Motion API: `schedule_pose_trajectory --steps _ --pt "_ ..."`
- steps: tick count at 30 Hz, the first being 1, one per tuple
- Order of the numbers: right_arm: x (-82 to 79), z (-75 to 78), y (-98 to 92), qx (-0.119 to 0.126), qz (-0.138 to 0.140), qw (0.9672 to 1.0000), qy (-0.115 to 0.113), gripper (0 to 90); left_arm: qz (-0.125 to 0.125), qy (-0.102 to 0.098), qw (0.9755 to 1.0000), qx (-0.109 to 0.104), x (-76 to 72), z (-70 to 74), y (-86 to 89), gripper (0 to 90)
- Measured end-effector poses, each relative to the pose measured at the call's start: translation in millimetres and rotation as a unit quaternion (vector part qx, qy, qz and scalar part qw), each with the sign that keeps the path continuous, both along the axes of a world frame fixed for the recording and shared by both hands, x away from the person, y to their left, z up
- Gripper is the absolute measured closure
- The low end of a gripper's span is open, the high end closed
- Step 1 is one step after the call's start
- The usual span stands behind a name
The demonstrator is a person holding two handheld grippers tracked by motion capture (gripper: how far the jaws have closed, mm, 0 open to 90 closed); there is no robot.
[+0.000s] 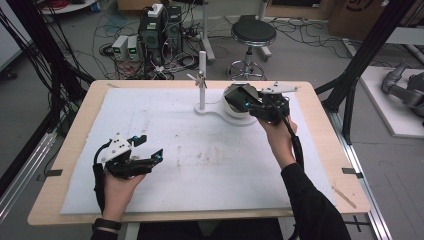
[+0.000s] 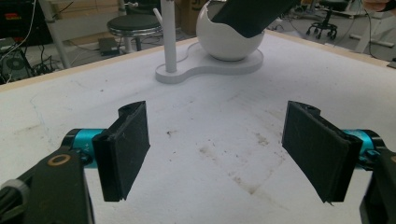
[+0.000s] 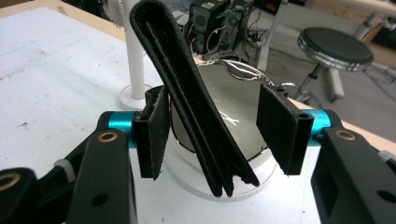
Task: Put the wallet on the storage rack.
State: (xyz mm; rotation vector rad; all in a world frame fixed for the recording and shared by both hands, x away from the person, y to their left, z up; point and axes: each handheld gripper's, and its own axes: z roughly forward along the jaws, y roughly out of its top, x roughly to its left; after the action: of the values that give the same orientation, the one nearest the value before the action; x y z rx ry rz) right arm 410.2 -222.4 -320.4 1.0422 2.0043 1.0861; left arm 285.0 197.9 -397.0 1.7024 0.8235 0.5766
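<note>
A black folded wallet (image 3: 187, 93) stands tilted in a white bowl (image 3: 238, 123) at the far middle of the table, its folded spine up. My right gripper (image 3: 215, 122) is open around it: the wallet leans by the left pad (image 3: 156, 126), and the right pad (image 3: 278, 126) stands well apart from it. From above, the right gripper (image 1: 248, 104) sits at the bowl (image 1: 231, 111) with the wallet (image 1: 241, 95) at its tips. My left gripper (image 1: 149, 147) hovers open over the white mat at the near left, nothing between its pads (image 2: 126, 149).
The bowl rests on a white base (image 1: 212, 111) with an upright white pole (image 1: 202, 75) beside it. A white mat (image 1: 190, 155) covers the wooden table. Beyond the far edge are a black stool (image 1: 253, 32), computers (image 1: 160, 30) and floor cables.
</note>
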Motion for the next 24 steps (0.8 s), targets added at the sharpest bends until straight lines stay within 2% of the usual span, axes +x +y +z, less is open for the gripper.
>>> schedule_pose_trajectory --steps 6,11,21,24 --pt "-9.6 -2.9 -4.1 0.016 0.011 0.9998 0.001 42.4 -0.004 0.000 1.0000 0.000 1.1 0.3 -3.2 23.1" --pt "-19.3 -3.1 -5.9 0.017 0.031 0.9993 -0.011 41.4 -0.006 0.001 1.0000 0.001 3.0 -0.4 -5.5 23.0" --pt "-20.1 -13.2 -8.0 0.008 0.018 0.9998 0.002 43.6 -0.012 0.002 0.9999 0.002 5.8 -0.9 -9.6 23.1" --pt "-21.8 -11.6 -11.6 0.016 0.017 0.9997 -0.004 42.8 -0.012 0.002 0.9999 0.001 6.1 -1.0 -9.4 23.1"
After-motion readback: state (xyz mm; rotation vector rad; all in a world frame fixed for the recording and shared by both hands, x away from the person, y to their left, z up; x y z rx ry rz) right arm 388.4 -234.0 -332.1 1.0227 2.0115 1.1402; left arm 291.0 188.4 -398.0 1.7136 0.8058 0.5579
